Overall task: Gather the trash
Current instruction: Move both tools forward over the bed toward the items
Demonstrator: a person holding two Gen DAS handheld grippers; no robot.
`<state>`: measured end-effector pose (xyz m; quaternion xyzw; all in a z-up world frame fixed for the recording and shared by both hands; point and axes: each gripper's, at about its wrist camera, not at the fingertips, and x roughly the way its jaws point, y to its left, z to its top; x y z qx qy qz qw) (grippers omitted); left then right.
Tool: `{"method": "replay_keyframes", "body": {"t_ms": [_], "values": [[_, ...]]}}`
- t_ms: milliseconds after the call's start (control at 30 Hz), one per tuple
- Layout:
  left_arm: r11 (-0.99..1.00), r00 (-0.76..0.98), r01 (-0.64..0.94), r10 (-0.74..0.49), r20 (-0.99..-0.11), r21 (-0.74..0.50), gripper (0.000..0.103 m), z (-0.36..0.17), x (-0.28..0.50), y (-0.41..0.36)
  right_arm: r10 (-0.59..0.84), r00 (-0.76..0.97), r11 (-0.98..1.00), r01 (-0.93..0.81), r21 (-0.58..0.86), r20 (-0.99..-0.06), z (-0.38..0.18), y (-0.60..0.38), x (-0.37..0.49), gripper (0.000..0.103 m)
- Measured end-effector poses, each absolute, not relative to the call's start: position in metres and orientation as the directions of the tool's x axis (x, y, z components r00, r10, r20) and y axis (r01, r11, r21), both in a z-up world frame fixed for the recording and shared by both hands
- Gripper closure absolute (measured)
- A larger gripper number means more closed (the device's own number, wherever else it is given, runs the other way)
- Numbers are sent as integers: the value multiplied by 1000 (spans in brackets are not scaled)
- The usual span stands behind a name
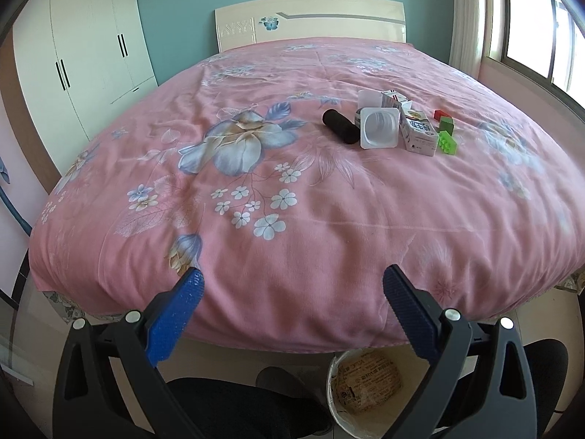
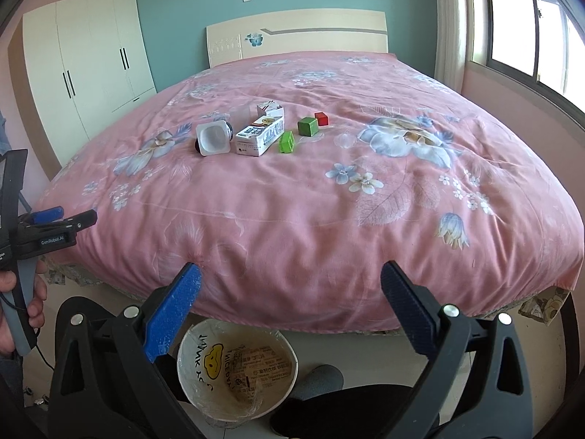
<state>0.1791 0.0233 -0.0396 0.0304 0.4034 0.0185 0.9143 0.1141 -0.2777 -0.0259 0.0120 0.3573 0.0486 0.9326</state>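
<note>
A small heap of trash lies on the pink floral bed (image 1: 278,248): a black cylinder (image 1: 340,126), a white plastic cup (image 1: 378,128) on its side, a milk carton (image 1: 418,131) and a second carton (image 1: 396,98) behind it. The right wrist view shows the same cup (image 2: 214,139) and milk carton (image 2: 259,137). On the floor at the bed's foot stands a paper-lined bin (image 2: 237,369), also seen in the left wrist view as the bin (image 1: 365,384). My left gripper (image 1: 292,278) and right gripper (image 2: 290,274) hang open and empty over the bed's near edge, far from the heap.
Beside the trash sit a green studded brick (image 2: 287,142), a green cube (image 2: 307,126) and a red cube (image 2: 321,119). A white wardrobe (image 1: 84,55) stands left, the headboard (image 1: 310,18) at the back, a window (image 2: 530,29) right. A hand (image 2: 22,307) holds the left gripper (image 2: 76,214).
</note>
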Motion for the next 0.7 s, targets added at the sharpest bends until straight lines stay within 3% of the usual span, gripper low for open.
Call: {"method": "replay_keyframes", "body": {"t_ms": [267,533,700], "values": [[997,648,72,-49,-760,-3,3,-39,243,21,122,744,992,-91,82,-657,-22,-286,163,6],[996,646,11,61,-761,90,3,-36,313,25,123,741,992,-92,82,-660,-28,-290,218,6],[996,653,8,59,-755,85,3,-39,351,30,126,742,992,-95,83,-659,-33,-290,257,6]]}}
